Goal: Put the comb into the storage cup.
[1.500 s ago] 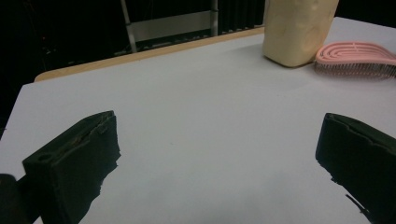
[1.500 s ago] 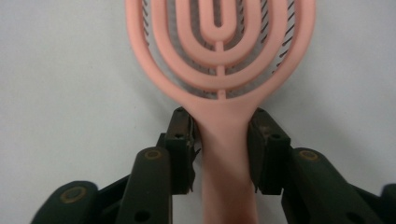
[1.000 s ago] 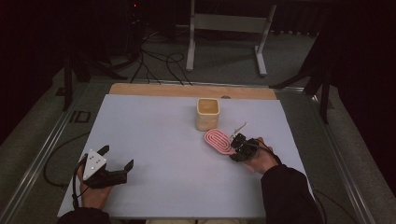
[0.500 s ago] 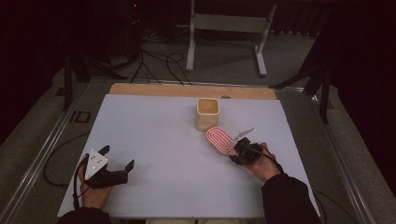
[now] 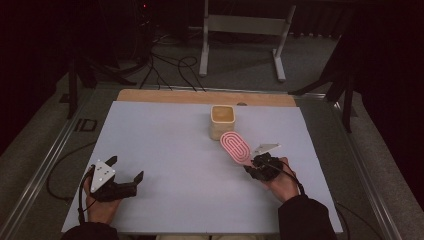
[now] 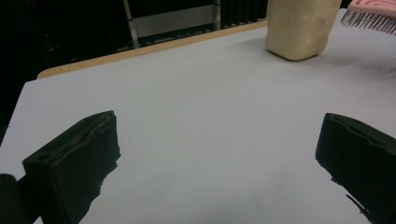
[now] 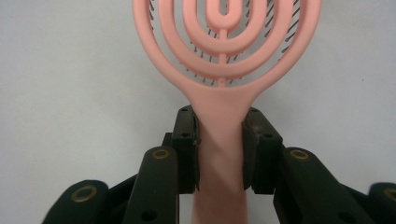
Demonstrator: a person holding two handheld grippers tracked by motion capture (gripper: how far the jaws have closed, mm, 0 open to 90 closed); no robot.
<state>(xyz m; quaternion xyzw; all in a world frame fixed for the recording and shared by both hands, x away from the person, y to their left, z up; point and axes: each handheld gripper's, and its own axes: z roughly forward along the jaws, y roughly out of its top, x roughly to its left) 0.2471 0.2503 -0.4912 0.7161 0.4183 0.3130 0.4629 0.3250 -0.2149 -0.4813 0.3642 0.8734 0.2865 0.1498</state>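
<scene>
High view: dark room, white table [image 5: 165, 150]; right gripper [image 5: 256, 167] holding pink hairbrush [image 5: 235, 146] just right of the beige cup [image 5: 222, 121] | left gripper view: left gripper [image 6: 217, 163] resting, jaws wide apart, nothing between | right gripper view: jaws clamping handle; judging it best to keep the brush head level, approaching the cup slowly.
</scene>
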